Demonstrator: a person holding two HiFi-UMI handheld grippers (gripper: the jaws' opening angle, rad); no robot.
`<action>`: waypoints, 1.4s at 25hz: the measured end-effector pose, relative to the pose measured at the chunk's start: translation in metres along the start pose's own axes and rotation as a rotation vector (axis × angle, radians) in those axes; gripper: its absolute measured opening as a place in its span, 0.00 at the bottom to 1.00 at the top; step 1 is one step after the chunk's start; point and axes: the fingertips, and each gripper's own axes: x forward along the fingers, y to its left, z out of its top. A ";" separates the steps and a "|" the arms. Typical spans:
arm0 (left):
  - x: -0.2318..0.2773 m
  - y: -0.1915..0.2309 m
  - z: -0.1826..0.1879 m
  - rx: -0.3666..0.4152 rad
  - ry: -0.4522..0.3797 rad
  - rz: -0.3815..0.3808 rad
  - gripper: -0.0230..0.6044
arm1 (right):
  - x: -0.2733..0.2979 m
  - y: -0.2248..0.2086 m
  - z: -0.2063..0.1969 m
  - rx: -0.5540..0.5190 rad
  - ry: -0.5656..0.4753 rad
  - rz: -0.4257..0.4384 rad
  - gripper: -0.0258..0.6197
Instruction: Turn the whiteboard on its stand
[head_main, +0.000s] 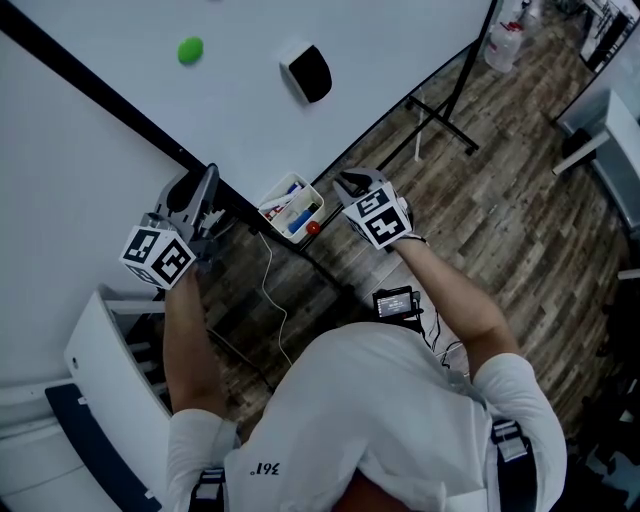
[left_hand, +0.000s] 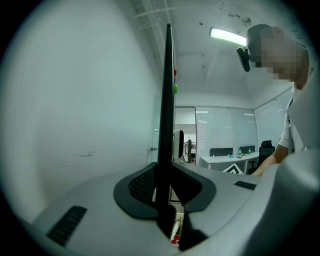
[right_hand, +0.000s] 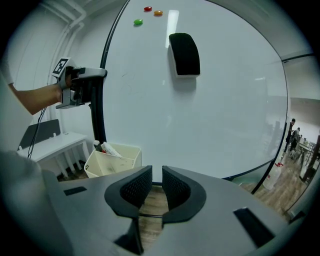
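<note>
My left gripper (head_main: 205, 180) (left_hand: 164, 185) is clamped on the thin black frame edge (left_hand: 166, 100) (head_main: 100, 90) of the large white whiteboard (head_main: 250, 70) (right_hand: 225, 100), one pad pressed on each side, and the edge stands upright between them in the left gripper view. My right gripper (head_main: 350, 183) (right_hand: 156, 182) sits just short of the board's bottom edge; its jaws are a narrow slit apart with nothing between them. Between my two grippers, a cream plastic box (head_main: 272, 203) (right_hand: 112, 160) holding markers hangs at the board's lower corner, next to the frame edge I am holding. Past it the board's face fills the right gripper view, tilted across the head view. A black felt eraser (head_main: 310, 72) (right_hand: 184, 54) clings to the face, and a round green magnet (head_main: 190, 50) (right_hand: 138, 22) sits higher up, with a red magnet (right_hand: 147, 9) and an orange magnet (right_hand: 158, 13) near it. Behind the board, the black metal stand legs (head_main: 440, 110) rest on the wood-plank floor (head_main: 500, 200), and a clear plastic bottle (head_main: 503, 45) stands beyond them
</note>
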 end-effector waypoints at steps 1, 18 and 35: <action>-0.001 0.000 0.001 0.000 -0.001 0.004 0.17 | 0.000 -0.001 0.000 -0.003 -0.003 0.004 0.16; -0.039 0.012 -0.002 -0.028 -0.022 0.045 0.17 | 0.012 0.026 0.005 -0.036 -0.002 0.042 0.16; -0.043 0.014 -0.003 -0.036 -0.044 0.030 0.17 | 0.013 0.031 0.000 -0.042 0.013 0.057 0.16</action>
